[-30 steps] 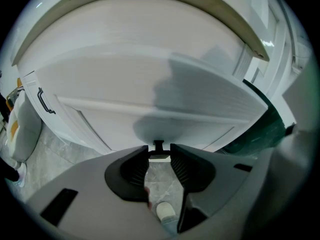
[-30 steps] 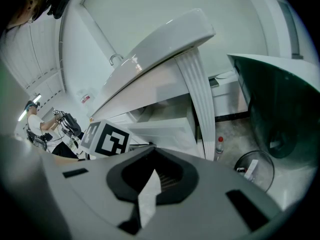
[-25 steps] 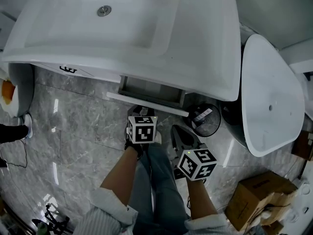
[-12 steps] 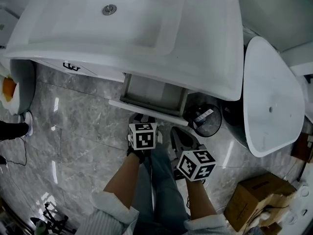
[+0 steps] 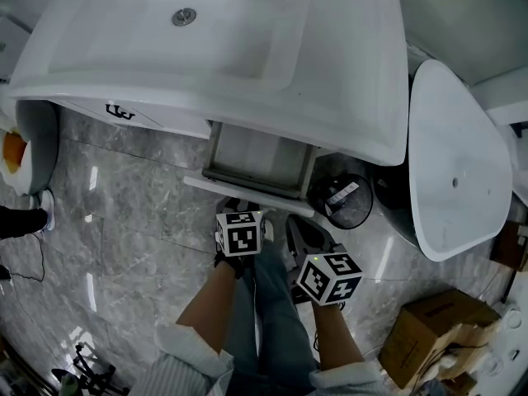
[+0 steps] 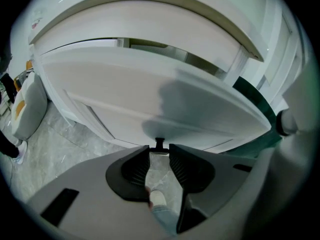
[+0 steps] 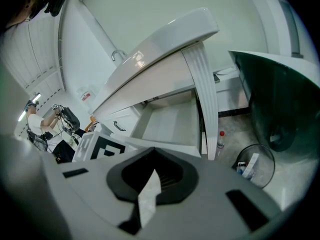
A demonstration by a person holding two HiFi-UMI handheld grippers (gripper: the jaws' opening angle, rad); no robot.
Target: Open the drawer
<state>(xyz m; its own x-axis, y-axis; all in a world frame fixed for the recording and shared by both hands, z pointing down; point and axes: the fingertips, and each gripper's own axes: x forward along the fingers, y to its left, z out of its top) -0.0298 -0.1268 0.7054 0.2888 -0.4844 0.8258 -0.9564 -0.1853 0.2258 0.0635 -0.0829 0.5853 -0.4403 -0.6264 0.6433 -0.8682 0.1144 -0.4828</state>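
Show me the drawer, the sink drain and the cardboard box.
drawer (image 5: pixel 257 153), head view, its pale inside floor.
sink drain (image 5: pixel 184 16), head view, its metal middle.
cardboard box (image 5: pixel 431 327), head view, its brown top.

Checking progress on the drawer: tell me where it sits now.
Head view, centre: the drawer juts partly open from under the white sink, its handle in the left claw, wire bin to its right.
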